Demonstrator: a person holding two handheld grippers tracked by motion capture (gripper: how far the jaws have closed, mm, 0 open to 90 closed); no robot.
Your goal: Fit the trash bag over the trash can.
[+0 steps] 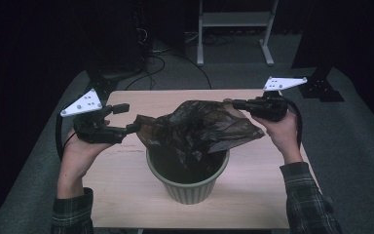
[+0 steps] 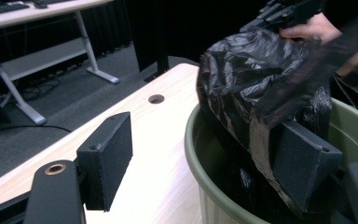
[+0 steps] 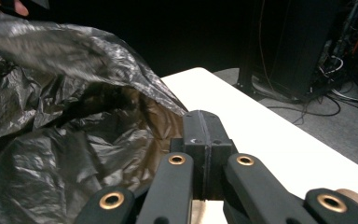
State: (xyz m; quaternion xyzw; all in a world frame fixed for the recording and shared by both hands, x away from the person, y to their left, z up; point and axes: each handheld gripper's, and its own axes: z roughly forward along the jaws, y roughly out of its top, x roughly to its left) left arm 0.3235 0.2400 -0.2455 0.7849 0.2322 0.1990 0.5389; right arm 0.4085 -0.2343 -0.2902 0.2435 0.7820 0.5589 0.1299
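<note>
Starting at the left: the left gripper (image 1: 126,118) sits at the left edge of the black trash bag (image 1: 197,129), jaws spread wide. In the left gripper view one pad is out over the bare wooden table (image 2: 165,154) and the other is right against a fold of the bag (image 2: 256,88) just inside the green bin (image 2: 193,154), but nothing's pinched between them, so that side is loose. In the middle, the green bin (image 1: 190,187) stands on the table (image 1: 126,185) with the bag bunched up and puffed above its rim, only the lower part stuffed inside. Over on the right, the right gripper (image 1: 236,104) is clamped tight on the bag's far right edge; in the right gripper view its jaws (image 3: 204,140) are pressed flat together, with the plastic (image 3: 74,154) ballooning out to the left, and the film looks caught in there. So progress-wise I'd say it's maybe halfway to lining the bin: the bag is in and partly opened, but the mouth isn't stretched over the rim anywhere yet. What's left is re-grabbing the left edge, pulling the opening apart, and folding it down around the rim.
</note>
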